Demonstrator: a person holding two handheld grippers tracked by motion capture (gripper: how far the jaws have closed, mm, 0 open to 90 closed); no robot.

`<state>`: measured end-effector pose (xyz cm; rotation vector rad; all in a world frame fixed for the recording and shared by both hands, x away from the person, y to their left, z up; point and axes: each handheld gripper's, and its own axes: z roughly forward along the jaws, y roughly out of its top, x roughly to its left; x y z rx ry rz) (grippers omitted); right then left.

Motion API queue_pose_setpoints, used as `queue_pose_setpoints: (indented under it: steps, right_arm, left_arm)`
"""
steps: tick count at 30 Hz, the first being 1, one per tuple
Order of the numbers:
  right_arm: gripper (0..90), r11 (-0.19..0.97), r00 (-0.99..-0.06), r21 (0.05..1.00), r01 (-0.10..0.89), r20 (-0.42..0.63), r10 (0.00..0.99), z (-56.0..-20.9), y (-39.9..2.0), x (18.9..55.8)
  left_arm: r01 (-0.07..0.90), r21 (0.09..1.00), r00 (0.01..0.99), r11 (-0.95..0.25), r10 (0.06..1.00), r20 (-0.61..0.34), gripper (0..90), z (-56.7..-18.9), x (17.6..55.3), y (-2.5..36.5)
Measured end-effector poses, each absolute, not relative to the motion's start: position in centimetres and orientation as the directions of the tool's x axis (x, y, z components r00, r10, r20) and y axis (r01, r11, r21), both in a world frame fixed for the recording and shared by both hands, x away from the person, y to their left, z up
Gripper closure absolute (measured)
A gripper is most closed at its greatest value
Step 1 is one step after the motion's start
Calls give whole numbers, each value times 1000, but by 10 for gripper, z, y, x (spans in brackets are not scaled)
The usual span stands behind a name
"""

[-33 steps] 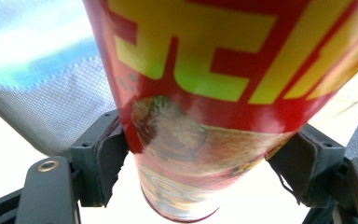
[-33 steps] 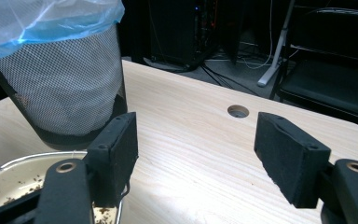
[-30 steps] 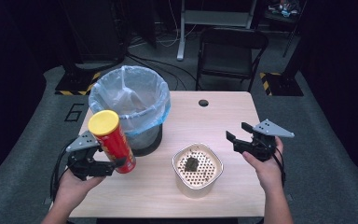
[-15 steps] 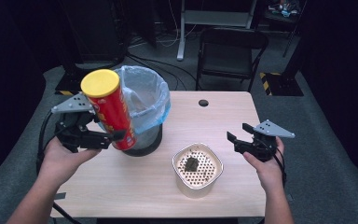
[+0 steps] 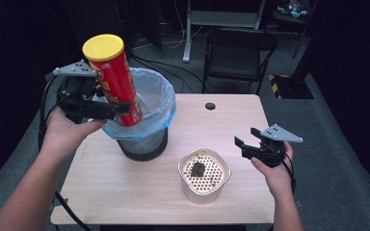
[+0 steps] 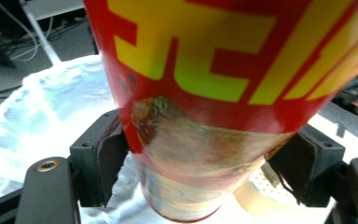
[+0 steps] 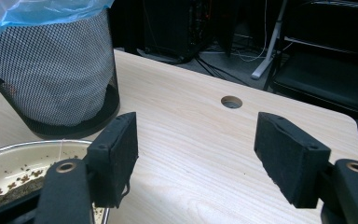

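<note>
**Lifted crisp tube at the bin's near-left rim**

Nearest me on the pale wooden table (image 5: 125, 192) stands a cream round bowl with a perforated insert (image 5: 204, 174), a dark scrap lying in it. At the right, my right gripper (image 5: 248, 147) hovers over the table with its jaws spread and nothing between them. At the left, my left gripper (image 5: 110, 109) pinches the tall red cardboard crisp tube with a yellow lid (image 5: 112, 79) low on its body, both pads pressed to its sides; the tube is aloft, leaning slightly, its base just above the near-left rim. Beyond it stands the black mesh waste bin lined with a blue plastic bag (image 5: 144, 108). Farther off, a black folding chair (image 5: 238, 57). I judge the step to be carrying the tube to the bin. The next move calls for centring it over the opening before I release it.
</note>
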<state>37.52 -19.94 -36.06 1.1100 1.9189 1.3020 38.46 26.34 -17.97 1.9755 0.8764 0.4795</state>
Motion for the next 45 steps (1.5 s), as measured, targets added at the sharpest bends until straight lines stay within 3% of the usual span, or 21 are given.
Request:
queue_pose_setpoints:
  steps: [16, 41, 45]
  right_arm:
    - [299, 198, -493, 923, 329, -11, 870, -364, -198, 376]
    - [299, 231, -507, 912, 338, -30, 861, -370, -192, 380]
    - [299, 227, -501, 912, 343, -27, 865, -370, -193, 380]
  left_arm:
    - [457, 848, 569, -268, 821, -47, 235, -209, 453, 271]
    - [559, 809, 470, -185, 874, -125, 230, -264, 505, 291]
    - [570, 806, 441, -163, 888, -132, 161, -267, 506, 291]
